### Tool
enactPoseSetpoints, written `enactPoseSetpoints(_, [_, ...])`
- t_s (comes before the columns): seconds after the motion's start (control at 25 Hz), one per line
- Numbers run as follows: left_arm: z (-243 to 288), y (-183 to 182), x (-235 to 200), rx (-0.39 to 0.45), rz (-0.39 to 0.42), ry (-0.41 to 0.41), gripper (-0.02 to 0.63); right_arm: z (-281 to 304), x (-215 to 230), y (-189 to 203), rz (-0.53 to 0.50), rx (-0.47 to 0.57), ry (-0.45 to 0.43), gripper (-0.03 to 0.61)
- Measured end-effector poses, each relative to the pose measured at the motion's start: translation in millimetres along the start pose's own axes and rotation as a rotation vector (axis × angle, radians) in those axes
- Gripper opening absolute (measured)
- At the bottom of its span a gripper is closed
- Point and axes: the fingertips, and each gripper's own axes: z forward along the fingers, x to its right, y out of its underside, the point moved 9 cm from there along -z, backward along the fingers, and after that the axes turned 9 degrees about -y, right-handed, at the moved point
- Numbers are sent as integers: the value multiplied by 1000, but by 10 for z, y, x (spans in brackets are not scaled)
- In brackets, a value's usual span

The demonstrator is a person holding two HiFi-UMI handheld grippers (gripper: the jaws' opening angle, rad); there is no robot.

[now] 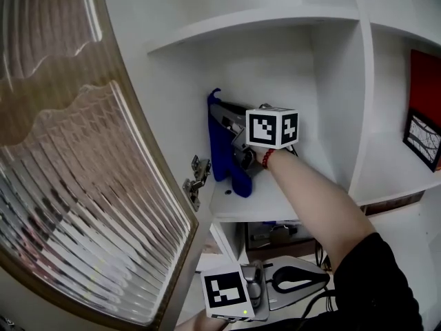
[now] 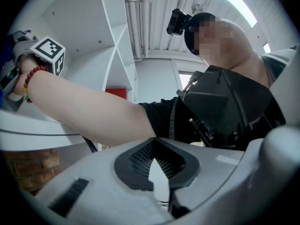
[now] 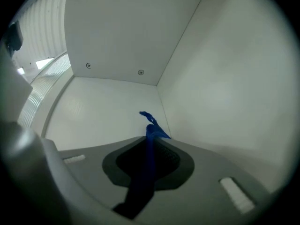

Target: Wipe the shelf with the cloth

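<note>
Two grippers and one cloth are in view. The right gripper [image 1: 231, 133] reaches into the middle compartment of the white shelf [image 1: 275, 200], its jaws clamped on the blue cloth [image 1: 222, 158]. The cloth hangs down against the compartment's left wall to the board, and a tuft of it pokes out past the jaw tips [image 3: 149, 125]. That compartment holds nothing else. The left gripper [image 1: 238, 294] sits low, below the shelf, with its jaws together and empty [image 2: 158, 179]. One ribbed glass door [image 1: 76, 185] stands open at left on a hinge [image 1: 196, 179]. The right compartment holds a red panel [image 1: 425, 88] and a framed picture [image 1: 422, 140]. A bead bracelet [image 1: 267, 158] circles the right wrist.
</note>
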Motion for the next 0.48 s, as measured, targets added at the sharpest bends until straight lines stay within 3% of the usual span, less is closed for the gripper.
enactPoseSetpoints(0.2, [31,-4,60,-8,18,-28,0,-119,-201,-250,-120,38,-74,35])
enactPoseSetpoints(0.32, [39,-22,168,5,38,-46,0,-199,-553,-425,-111,44,-216,44])
enactPoseSetpoints(0.4, [47,-34,214,30,48,-50,0,-202,-791,-430,-112,-32,-302,46])
enactPoseSetpoints(0.48, [67,-26,259,33,67,-39,0,-181,-1000,-349,-182,-177,-332,46])
